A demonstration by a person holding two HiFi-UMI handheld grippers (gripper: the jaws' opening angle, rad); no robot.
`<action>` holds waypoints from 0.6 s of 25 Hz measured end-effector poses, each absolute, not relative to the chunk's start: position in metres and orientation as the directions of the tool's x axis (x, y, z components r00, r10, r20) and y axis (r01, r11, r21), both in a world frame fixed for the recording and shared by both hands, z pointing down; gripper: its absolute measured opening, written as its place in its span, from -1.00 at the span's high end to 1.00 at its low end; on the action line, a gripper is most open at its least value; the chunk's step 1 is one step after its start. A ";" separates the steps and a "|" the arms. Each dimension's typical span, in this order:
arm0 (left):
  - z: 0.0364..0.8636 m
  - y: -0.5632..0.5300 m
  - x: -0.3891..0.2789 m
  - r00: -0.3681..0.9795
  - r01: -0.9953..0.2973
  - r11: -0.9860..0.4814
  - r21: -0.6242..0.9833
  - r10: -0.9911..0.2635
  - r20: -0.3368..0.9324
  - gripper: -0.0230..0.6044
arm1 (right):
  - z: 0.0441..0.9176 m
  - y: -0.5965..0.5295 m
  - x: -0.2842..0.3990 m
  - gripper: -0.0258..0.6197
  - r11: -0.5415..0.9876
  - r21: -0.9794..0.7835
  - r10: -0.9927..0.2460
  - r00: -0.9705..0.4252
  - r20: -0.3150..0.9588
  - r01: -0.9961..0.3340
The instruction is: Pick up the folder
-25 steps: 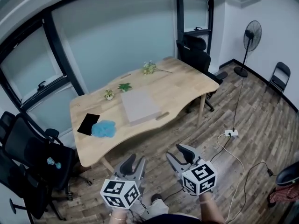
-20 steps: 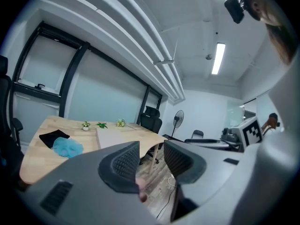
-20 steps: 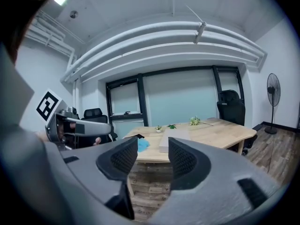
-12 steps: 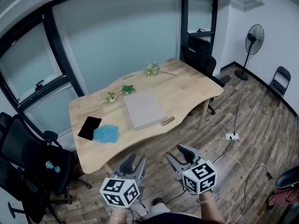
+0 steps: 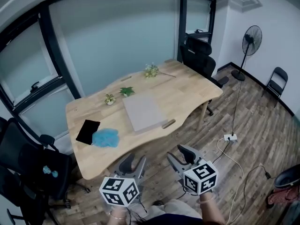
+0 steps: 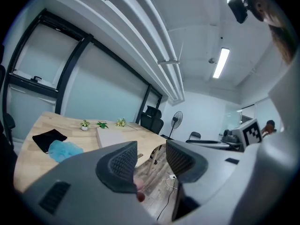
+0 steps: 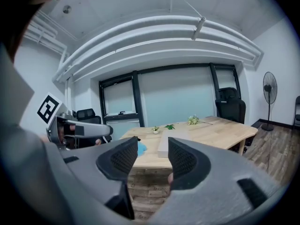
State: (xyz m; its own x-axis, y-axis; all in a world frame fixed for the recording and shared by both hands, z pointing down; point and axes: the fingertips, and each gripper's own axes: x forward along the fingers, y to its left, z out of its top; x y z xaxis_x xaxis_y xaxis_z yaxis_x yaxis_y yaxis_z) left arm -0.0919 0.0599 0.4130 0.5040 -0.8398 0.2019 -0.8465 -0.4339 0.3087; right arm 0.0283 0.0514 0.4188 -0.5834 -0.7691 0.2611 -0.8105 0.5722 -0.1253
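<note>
Hovering at the bottom centre of the head view, the left gripper (image 5: 133, 163) and right gripper (image 5: 182, 157) stand half-open and empty, the left's jaws having just been opening. Beyond them, mid-frame, the grey folder (image 5: 143, 112) lies flat on the wooden table (image 5: 187, 90), near its front edge. It looks thin, light, smooth and likely bendy, so pinching its near edge seems the best hold.

The person holds both grippers side by side, low in front, aimed forward and slightly down. On the left gripper (image 5: 133, 163) the jaws have just been opening, with nothing between them. The right gripper (image 5: 182, 156) has its jaws apart, likewise empty.
</note>
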 end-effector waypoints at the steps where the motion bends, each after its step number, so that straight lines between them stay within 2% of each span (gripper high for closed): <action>1: 0.413 0.059 -0.092 0.508 -0.844 -0.437 0.313 -0.838 0.200 0.34 | 0.418 0.051 0.028 0.36 0.569 -0.131 -0.771 -0.582 0.258 -0.812; 15: 0.418 0.036 -0.100 0.506 -0.842 -0.427 0.328 -0.838 0.207 0.33 | 0.417 0.021 0.020 0.37 0.571 -0.157 -0.761 -0.591 0.266 -0.806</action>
